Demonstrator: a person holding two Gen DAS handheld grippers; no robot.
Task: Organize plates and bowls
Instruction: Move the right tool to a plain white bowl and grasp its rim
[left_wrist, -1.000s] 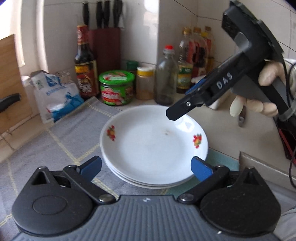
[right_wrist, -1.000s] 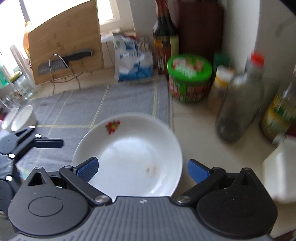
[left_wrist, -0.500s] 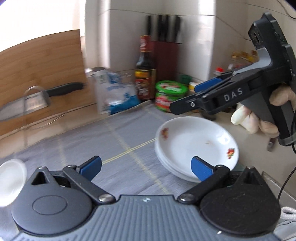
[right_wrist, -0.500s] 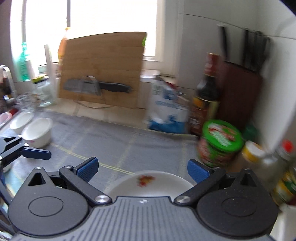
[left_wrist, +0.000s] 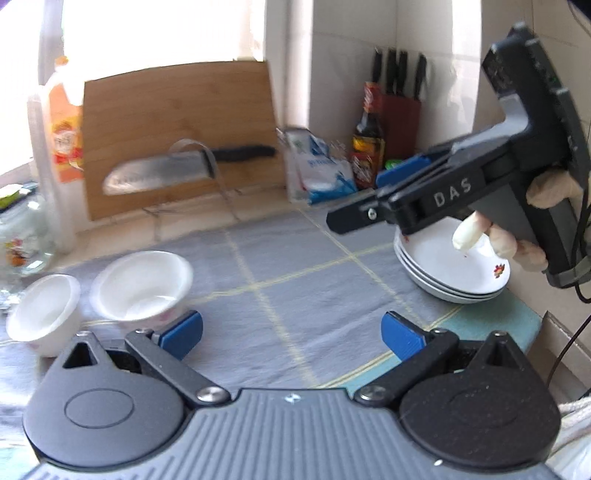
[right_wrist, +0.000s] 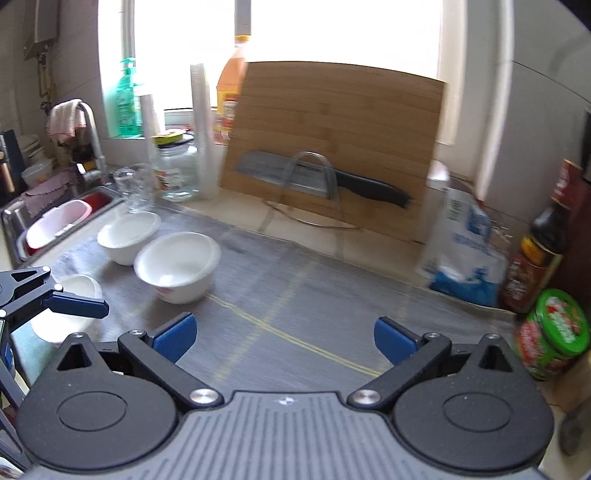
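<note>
Left wrist view: left gripper (left_wrist: 291, 334) wide apart, holding nothing; stack of plates (left_wrist: 452, 271) at counter's right edge, partly hidden behind right gripper (left_wrist: 354, 218) and gloved hand (left_wrist: 517, 236). Right wrist view only: right gripper wide apart, empty; three bowls (right_wrist: 177, 266) near counter's left edge, one half hidden; everything blurry.

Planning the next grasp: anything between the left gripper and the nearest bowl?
Nothing visible. The left gripper is open and empty, and the nearest bowl sits on the grey mat just beyond its left finger. A second bowl stands to that bowl's left, off the path.
</note>
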